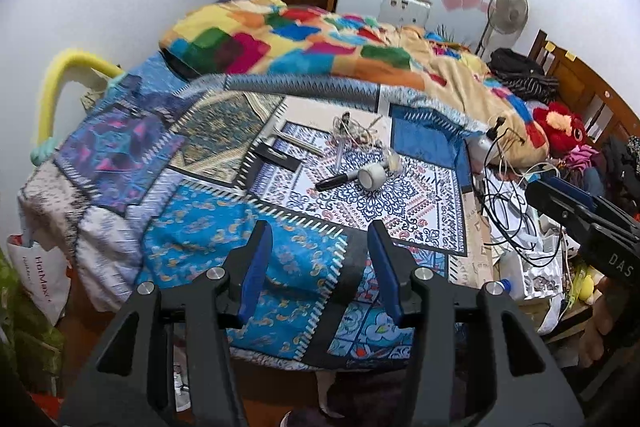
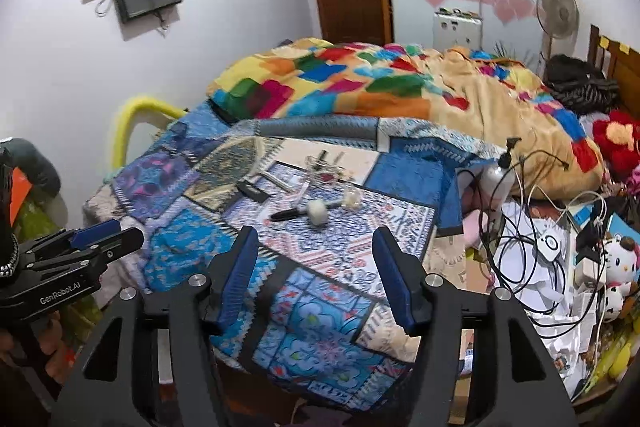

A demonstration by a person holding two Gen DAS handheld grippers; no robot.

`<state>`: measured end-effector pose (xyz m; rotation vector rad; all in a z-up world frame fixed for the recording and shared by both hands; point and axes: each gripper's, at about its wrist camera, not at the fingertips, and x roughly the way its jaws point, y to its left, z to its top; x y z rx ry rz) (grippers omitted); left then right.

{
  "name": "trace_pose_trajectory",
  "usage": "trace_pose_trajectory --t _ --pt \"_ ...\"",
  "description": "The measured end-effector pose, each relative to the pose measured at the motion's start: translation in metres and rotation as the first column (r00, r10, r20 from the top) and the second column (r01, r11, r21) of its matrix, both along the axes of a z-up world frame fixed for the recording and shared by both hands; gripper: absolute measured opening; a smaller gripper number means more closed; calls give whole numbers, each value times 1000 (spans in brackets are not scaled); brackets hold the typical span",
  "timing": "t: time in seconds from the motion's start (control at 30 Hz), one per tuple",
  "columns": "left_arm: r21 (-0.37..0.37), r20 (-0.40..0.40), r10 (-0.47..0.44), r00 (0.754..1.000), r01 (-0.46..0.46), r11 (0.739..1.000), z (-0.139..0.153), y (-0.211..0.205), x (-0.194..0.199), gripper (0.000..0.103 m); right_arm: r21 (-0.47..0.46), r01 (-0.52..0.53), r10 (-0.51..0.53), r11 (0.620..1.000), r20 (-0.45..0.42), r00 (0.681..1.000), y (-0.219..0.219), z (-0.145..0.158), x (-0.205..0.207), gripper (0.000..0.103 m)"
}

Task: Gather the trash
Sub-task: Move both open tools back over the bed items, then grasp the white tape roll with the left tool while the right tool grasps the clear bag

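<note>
Small litter lies on the patchwork bedspread (image 1: 208, 239): a white tape roll (image 1: 372, 177), a black marker (image 1: 336, 181), crumpled clear plastic (image 1: 394, 161), a wiry tangle (image 1: 348, 125) and a flat black card (image 1: 278, 157). My left gripper (image 1: 318, 231) hovers over the bed's near edge, well short of them, open with nothing between its blue pads. My right gripper (image 2: 316, 235) is also open and empty, the tape roll (image 2: 318, 211) and marker (image 2: 288, 214) lying just beyond it. Each gripper shows in the other's view: the right gripper (image 1: 538, 189), the left gripper (image 2: 128, 233).
A colourful blanket (image 1: 320, 43) is heaped at the far side of the bed. To the right are black cables (image 2: 520, 247), papers, a spray bottle (image 2: 496, 179) and plush toys (image 2: 618, 263). A shopping bag (image 1: 40, 275) stands on the floor at left. A fan (image 2: 556, 11) stands by the wardrobe.
</note>
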<state>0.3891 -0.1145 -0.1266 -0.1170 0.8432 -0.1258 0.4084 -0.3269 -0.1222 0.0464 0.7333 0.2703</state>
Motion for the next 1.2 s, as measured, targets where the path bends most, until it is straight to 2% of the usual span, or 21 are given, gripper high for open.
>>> trace_pose_trajectory --t 0.2,0.47,0.67,0.8,1.03,1.2 --pt "10 -56 -25 998 26 1000 -35 -15 41 50 20 43 -42 999 -70 997 -15 -29 41 55" --pt "19 -90 -40 995 42 999 -74 -25 83 50 50 27 -19 998 -150 989 -15 -65 100 55" --pt "-2 -108 -31 994 31 1000 -93 -24 108 50 78 -3 21 997 -228 973 -7 -96 151 55" --pt "10 -105 -32 994 33 999 -101 -27 122 50 74 -13 31 997 -247 969 3 -113 176 55" --pt "3 -96 -52 994 53 999 -105 -34 134 50 45 -29 41 999 -297 954 18 -135 205 32" --pt "-16 -97 -79 992 78 997 -106 -42 138 50 28 -47 53 998 -280 959 19 -138 200 26"
